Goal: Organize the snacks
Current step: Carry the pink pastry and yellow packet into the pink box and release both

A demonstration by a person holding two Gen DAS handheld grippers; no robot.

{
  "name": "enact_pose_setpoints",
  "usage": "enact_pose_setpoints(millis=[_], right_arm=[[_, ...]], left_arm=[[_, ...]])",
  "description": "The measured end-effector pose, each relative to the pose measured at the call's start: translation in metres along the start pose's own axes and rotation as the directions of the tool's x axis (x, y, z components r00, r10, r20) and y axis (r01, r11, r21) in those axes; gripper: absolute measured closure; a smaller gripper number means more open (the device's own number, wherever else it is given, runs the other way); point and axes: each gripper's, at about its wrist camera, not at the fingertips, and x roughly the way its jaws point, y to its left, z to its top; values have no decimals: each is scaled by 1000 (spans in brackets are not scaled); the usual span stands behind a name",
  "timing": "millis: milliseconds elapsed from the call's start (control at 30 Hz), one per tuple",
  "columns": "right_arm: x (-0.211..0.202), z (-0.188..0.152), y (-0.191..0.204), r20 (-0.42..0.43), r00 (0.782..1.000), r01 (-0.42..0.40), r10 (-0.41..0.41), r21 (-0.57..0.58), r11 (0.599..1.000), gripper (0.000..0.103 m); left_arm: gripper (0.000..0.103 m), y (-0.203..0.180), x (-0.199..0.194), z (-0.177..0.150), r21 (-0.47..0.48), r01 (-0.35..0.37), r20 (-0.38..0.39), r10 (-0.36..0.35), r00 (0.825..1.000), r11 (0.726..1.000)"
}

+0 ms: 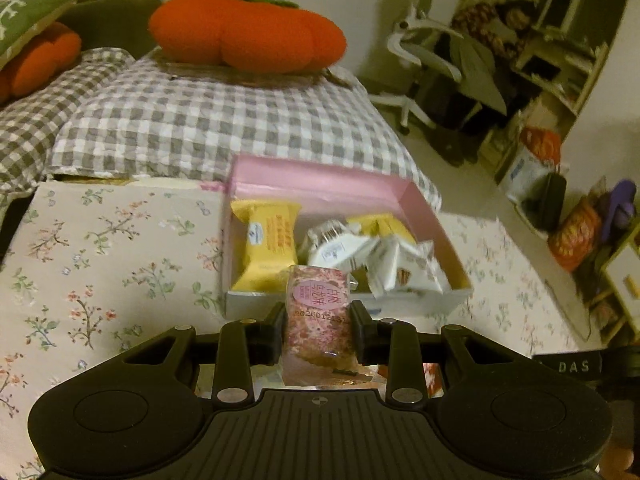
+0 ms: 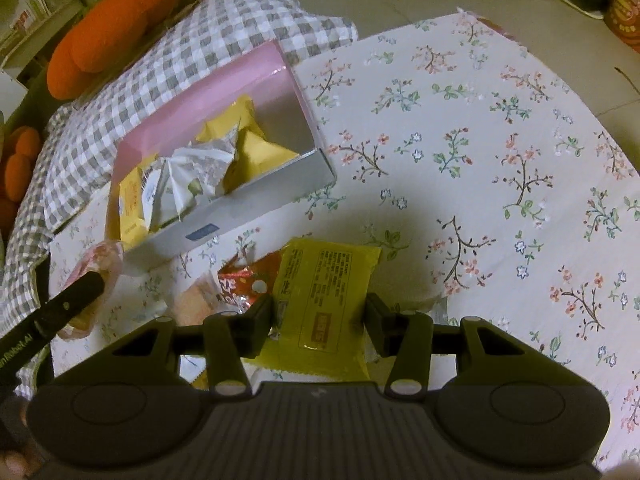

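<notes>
Left tool (image 1: 318, 314): fingers closed against pink snack packet (image 1: 318, 312), packet upright between them. Right tool (image 2: 320, 312): fingers clamped on both sides of yellow snack packet (image 2: 324, 304).

Glossy plastic wrap on the yellow packet (image 2: 326, 304), matt cardboard box (image 2: 256, 200), floral cotton cloth (image 2: 500, 160).

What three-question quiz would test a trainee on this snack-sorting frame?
1. True or false: the left gripper grips a pink speckled snack packet.
2. The right gripper has its fingers around: A) a yellow flat packet B) a red foil wrapper C) nothing.
3. Fill in: the pink-lined cardboard box stands on the ______-print cloth.

Key: 1 true; 2 A; 3 floral.
</notes>
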Motion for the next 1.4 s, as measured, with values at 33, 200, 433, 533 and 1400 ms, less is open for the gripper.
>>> enact_pose_setpoints(millis=[33,200,433,533,1400], right_arm=[[-2,1,0,11,1000,-9,9,1,1000,58],[-11,7,3,76,995,-60,62,-27,998,58],[-7,18,11,102,991,-84,91,-67,994,58],[-5,26,11,120,989,-82,91,-74,994,58],[55,91,42,191,976,-66,109,-218,974,58]], left_arm=[[73,3,-1,2,-15,4,9,-3,1000,1000],[73,16,-2,11,-91,36,57,-30,998,995],[73,27,4,15,-144,50,87,-38,995,988],[73,28,7,19,-147,61,104,-46,993,987],[73,12,84,35,-47,33,127,-27,992,998]])
